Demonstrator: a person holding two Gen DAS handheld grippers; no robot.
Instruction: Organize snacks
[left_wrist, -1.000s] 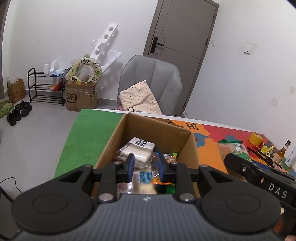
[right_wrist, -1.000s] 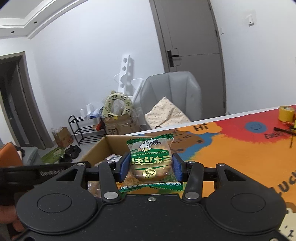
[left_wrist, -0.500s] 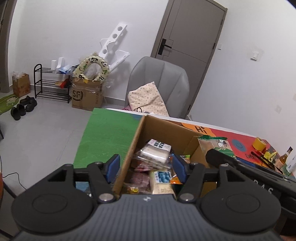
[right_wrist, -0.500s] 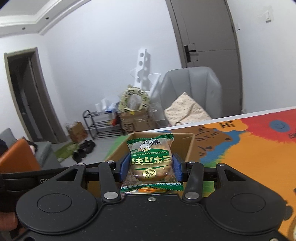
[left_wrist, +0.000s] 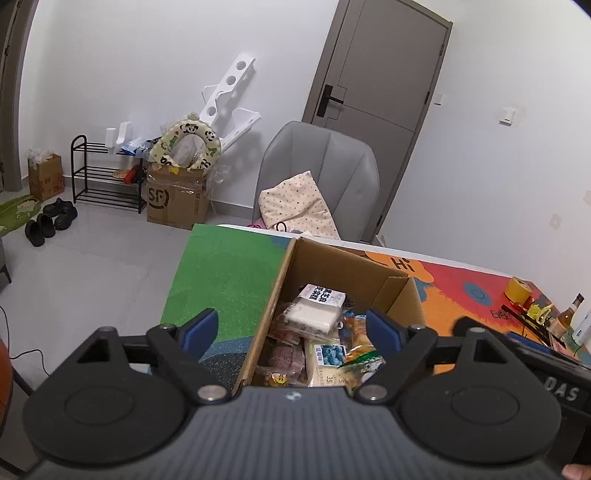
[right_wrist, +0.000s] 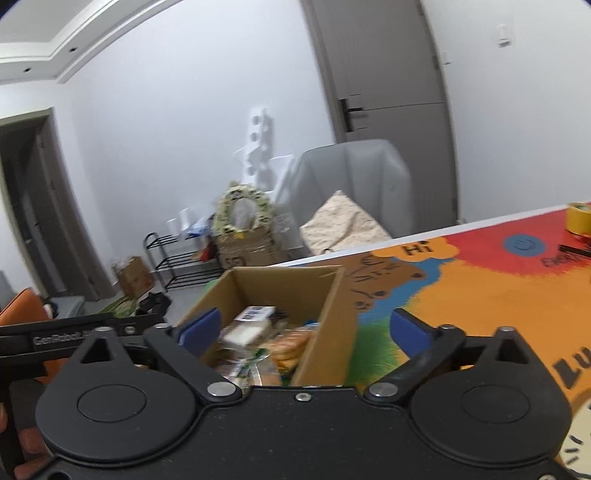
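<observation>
Here, an open brown cardboard box (left_wrist: 345, 275) is seen standing on the worktop (left_wrist: 221, 280), which is covered by a colourful printed mat. The box is filled with wrapped snacks: a clear packet holding a white block with a black-and-white label (left_wrist: 314, 308) is laid on top near the far wall of the box, a white packet with a blue picture (left_wrist: 327, 360) is lodged nearer the front, and a green-and-white wrapped pastry packet (right_wrist: 245, 363) is seen among golden baked pieces at the near end of the box, released from any grip. The remaining wrappers inside are blurred or partly hidden and cannot be told apart.

The left hand-held gripper (left_wrist: 293, 328) is held above the box's near left wall, its blue-padded jaws spread wide with nothing between them. The right hand-held gripper (right_wrist: 303, 326) is held over the box's near right wall, its jaws likewise spread apart and empty.

A roll of yellow tape (left_wrist: 519, 290) is set on the worktop well to the right of the box.
</observation>
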